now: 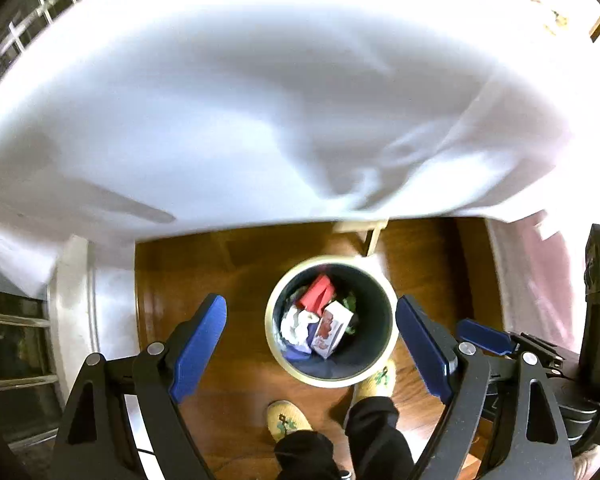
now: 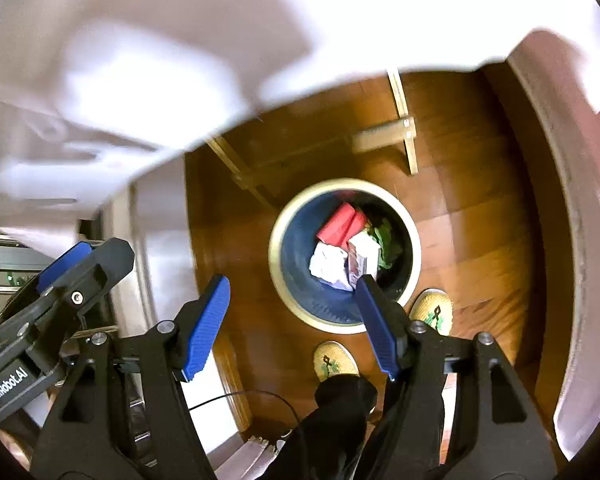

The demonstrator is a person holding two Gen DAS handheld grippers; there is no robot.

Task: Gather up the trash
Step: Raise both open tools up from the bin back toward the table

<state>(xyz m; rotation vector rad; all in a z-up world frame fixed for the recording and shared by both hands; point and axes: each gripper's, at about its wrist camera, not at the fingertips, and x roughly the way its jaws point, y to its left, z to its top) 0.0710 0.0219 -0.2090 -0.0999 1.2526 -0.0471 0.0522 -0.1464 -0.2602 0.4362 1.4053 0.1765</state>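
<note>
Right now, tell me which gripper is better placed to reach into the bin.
Probably left: the left gripper is open, the bin centred between its fingers. The right gripper, also open, sits off toward its rim.

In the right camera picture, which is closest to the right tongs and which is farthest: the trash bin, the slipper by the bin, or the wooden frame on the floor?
1. Trash bin: its rim sits behind the right tongs' far fingertip.
2. Slipper: just right of that finger, beside the bin; nearly a tie with the bin.
3. Wooden frame: beyond the bin, plainly farthest.
</note>
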